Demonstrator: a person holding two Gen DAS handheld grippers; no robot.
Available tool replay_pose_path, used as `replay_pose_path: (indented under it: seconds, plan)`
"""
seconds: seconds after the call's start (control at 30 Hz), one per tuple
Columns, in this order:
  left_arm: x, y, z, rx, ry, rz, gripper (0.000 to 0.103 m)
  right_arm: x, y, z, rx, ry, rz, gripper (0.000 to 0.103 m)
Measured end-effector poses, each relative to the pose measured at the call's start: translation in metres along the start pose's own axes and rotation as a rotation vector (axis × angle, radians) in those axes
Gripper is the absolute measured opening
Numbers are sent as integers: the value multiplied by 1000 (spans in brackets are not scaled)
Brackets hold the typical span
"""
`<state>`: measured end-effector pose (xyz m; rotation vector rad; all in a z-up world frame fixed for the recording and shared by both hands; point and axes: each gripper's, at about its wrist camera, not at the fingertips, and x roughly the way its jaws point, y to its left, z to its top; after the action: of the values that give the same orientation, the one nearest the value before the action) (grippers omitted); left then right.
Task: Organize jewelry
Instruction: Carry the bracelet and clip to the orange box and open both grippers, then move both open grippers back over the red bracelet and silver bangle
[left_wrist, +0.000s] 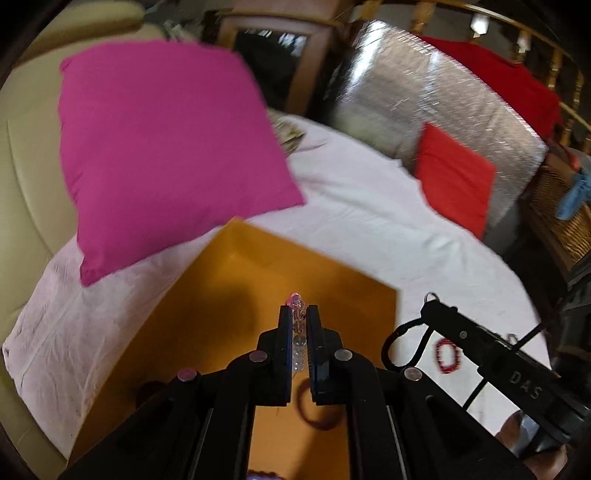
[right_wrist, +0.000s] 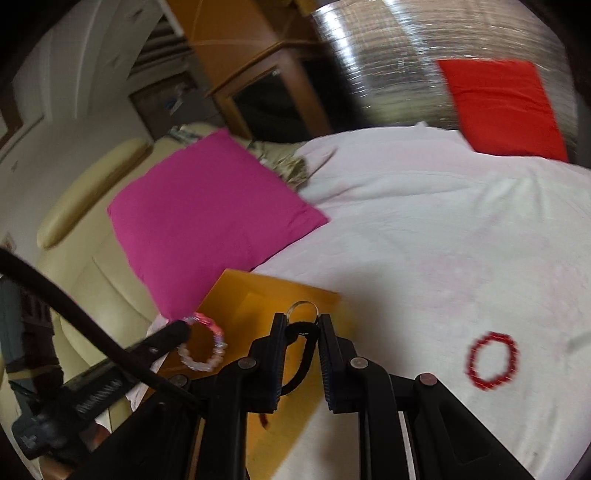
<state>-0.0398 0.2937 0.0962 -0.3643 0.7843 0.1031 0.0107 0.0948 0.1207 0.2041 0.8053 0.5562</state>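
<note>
My left gripper (left_wrist: 298, 313) is shut on a pink and clear beaded bracelet (left_wrist: 297, 325) and holds it above an orange box (left_wrist: 229, 317). The bracelet shows as a hanging loop in the right wrist view (right_wrist: 207, 347). My right gripper (right_wrist: 302, 320) is shut on a black cord with a silver ring (right_wrist: 302, 308) over the box's right edge (right_wrist: 280, 295). A red beaded bracelet (right_wrist: 493, 360) lies on the white sheet to the right; it also shows in the left wrist view (left_wrist: 447, 356). A dark bracelet (left_wrist: 314, 410) lies inside the box.
A magenta pillow (left_wrist: 162, 147) leans on a cream headboard (left_wrist: 26, 177) behind the box. A red pillow (right_wrist: 506, 107) rests against a silver padded panel (left_wrist: 436, 92) at the back right. The white sheet (right_wrist: 424, 229) covers the bed. A wicker basket (left_wrist: 561, 225) stands right.
</note>
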Motion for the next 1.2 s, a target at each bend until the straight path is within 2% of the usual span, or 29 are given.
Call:
replay_pose_path:
  seconds: [0.13,0.27,0.37,0.47,0.5,0.53,0.57,0.63,0.7,0.83,0.93,1.03,1.2]
  plan:
    - [23,21,-1,-44,72,49,7,33,19,1,-51,58,-27,19]
    - [32,28,4,-55,93,94,7,67,25,2,-74,139,-63,20]
    - [38,28,4,-52,112,130,7,79,25,2,-85,164,-82,20]
    - [40,30,5,-55,129,165,11,87,22,4,-59,188,-82,30]
    - [36,32,4,-51,129,176,13,87,21,5,-45,184,-75,38]
    - [35,32,4,-48,123,190,21,84,18,6,-24,171,-59,47]
    - [33,31,5,-47,117,197,32,79,18,6,-14,152,-48,50]
    - [29,28,7,-44,92,208,38,67,15,9,0,90,-25,50]
    - [21,22,7,-31,60,207,39,47,8,12,6,32,-2,50]
    - [8,-2,8,37,-16,223,56,9,-12,15,38,-60,0,50]
    - [-1,-26,10,88,-80,245,63,-22,-38,13,81,-109,-32,50]
    - [-13,-52,9,132,-168,271,76,-44,-65,2,106,-116,-96,50]
    - [-26,-97,0,205,-254,271,80,-84,-119,-32,176,-107,-208,50]
